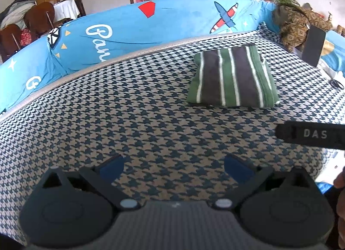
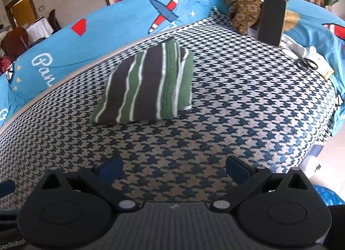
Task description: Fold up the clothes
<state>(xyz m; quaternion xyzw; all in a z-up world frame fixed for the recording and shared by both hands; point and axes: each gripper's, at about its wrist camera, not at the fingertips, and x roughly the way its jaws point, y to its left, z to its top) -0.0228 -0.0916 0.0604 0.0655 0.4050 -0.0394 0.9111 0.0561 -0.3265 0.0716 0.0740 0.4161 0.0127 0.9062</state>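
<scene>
Green-and-grey striped cloth lies folded into a neat packet on the houndstooth cover, well ahead of my left claw and my right claw. Both hang above the cover with fingers spread wide, holding nothing. Scissors rest near the far right edge.

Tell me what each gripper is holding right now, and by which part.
Nothing. The left gripper and right gripper are both open over the bare cover; the folded striped garment lies beyond them, untouched.
</scene>
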